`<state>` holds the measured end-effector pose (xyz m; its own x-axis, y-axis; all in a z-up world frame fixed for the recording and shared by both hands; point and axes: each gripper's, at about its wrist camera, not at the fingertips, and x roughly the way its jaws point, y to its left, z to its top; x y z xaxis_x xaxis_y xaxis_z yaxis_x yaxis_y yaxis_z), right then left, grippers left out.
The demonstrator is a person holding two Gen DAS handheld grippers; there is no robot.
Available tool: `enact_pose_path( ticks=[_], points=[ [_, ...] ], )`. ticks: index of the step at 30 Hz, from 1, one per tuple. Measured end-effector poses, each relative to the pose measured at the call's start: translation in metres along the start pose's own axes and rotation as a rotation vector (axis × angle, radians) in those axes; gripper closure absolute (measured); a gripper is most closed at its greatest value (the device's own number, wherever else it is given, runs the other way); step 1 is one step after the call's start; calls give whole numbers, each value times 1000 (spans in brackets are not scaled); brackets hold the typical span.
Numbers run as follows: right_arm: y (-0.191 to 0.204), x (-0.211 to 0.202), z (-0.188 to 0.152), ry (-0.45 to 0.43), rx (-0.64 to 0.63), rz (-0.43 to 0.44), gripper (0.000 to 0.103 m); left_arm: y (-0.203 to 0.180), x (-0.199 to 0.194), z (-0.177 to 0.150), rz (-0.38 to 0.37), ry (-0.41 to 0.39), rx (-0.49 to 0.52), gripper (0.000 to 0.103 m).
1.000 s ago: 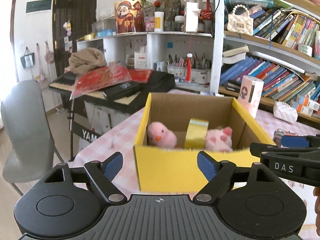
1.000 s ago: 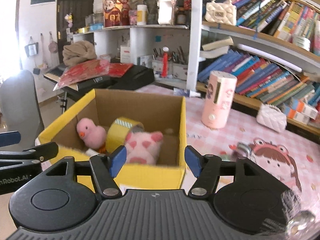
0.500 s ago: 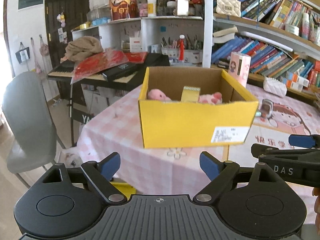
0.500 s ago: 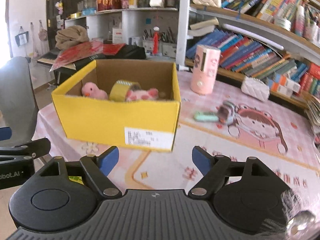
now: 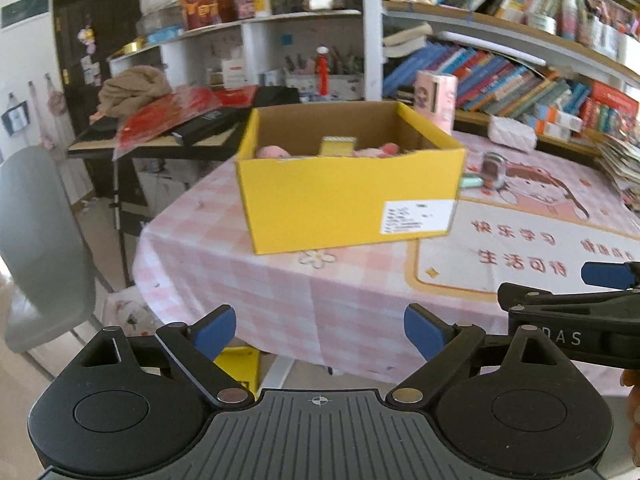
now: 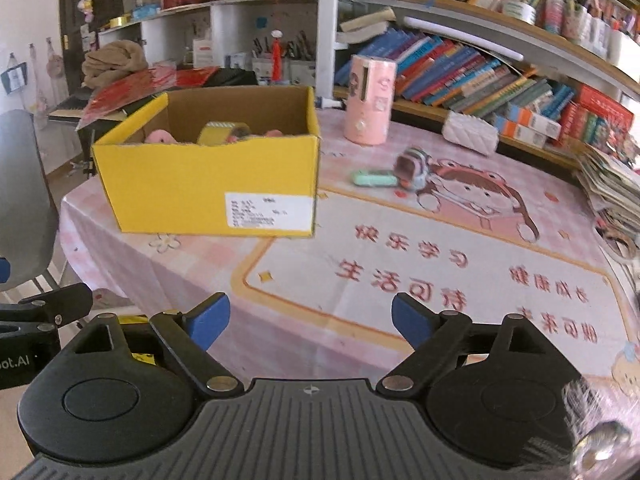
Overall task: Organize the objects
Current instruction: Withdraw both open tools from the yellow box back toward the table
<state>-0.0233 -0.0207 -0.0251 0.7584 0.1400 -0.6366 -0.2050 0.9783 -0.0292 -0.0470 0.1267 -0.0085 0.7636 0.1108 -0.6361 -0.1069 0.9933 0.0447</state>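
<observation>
Both sets of tongs hang empty off the near edge of the table (image 6: 400, 240), the left tongs (image 5: 320, 332) spread wide and the right tongs (image 6: 310, 320) equally wide, nothing between the blue pads of either. That pose reads as a rest between pieces of work, not a reach: each points at the table from outside its rim, well apart from anything on it. The yellow cardboard box (image 6: 208, 188) stands open-topped near the table's left corner, shipping label facing the cameras, and serves as the collecting bin; a roll of yellow tape (image 6: 218, 132) stands on edge inside, with a pink plush duck (image 6: 160, 137) to its left and another pink plush (image 5: 386, 149) to its right, all mostly hidden by the front wall. To the right of the box, a mint-green case (image 6: 374, 179) lies touching a small toy robot (image 6: 412, 166), and a pink cylinder (image 6: 370, 100) stands upright behind them. These loose items look like the likeliest next candidates for the box, the right tongs being nearer them.
</observation>
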Motion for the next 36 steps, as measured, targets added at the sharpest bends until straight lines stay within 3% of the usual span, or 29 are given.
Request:
enact_pose_path(
  ticks=[23, 36],
  points=[
    [-85, -7, -7, 20, 144, -229, 7, -86, 32, 30, -198, -16, 153, 7],
    [-144, 25, 19, 35, 157, -255, 7, -139, 65, 61, -214, -19, 172, 7]
  ],
)
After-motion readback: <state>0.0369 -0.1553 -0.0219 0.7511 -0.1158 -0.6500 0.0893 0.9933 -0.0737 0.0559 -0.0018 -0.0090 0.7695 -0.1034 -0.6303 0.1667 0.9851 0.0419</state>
